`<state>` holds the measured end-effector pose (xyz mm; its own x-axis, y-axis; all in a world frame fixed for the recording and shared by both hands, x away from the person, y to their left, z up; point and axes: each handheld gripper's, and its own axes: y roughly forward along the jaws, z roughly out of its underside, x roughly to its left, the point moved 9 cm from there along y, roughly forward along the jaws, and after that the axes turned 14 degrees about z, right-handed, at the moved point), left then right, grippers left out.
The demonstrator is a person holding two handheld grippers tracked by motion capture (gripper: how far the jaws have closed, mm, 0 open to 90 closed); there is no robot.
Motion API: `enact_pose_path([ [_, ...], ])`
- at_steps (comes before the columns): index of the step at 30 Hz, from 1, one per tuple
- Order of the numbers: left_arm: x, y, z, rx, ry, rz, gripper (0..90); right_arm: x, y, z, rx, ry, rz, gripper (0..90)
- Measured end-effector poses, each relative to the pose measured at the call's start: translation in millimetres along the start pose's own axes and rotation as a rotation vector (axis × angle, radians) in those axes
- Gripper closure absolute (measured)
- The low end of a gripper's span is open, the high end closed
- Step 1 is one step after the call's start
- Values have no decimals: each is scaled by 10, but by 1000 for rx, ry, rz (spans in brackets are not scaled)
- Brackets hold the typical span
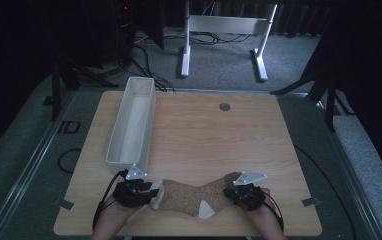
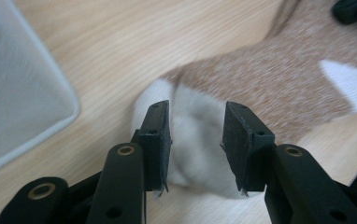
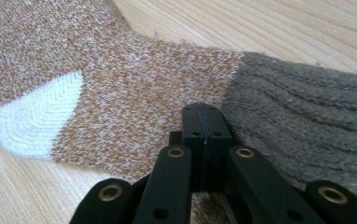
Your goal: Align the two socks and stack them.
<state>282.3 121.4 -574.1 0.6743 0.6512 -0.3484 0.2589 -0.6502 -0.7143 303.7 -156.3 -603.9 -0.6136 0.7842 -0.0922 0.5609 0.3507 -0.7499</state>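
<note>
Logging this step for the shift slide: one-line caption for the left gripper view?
Left gripper with jaws parted astride the white toe of a brown speckled sock on the wooden table.

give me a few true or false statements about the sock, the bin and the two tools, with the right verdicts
1. The sock lies flat on the wooden table. True.
2. The left tool is clamped tight on the sock's white toe. False: its jaws stand apart, with the toe between them.
3. The right tool has its jaws shut, over the sock's cuff end. True.
4. The white bin holds a second sock. False: it looks empty.
5. The sock's heel patch is white. True.
6. The bin stands at the table's right edge. False: it is on the left.
</note>
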Motion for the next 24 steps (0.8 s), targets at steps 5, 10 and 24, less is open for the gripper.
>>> enact_pose_path([
  [5, 50, 147, 92, 33, -28, 11, 600, 5, -1, 0, 0, -3, 3, 900],
  [10, 85, 255, 143, 59, -28, 0, 574, 7, -2, 2, 0, -5, 5, 900],
  [24, 4, 127, 56, 29, 3, 3, 853, 5, -1, 3, -1, -4, 1, 900],
])
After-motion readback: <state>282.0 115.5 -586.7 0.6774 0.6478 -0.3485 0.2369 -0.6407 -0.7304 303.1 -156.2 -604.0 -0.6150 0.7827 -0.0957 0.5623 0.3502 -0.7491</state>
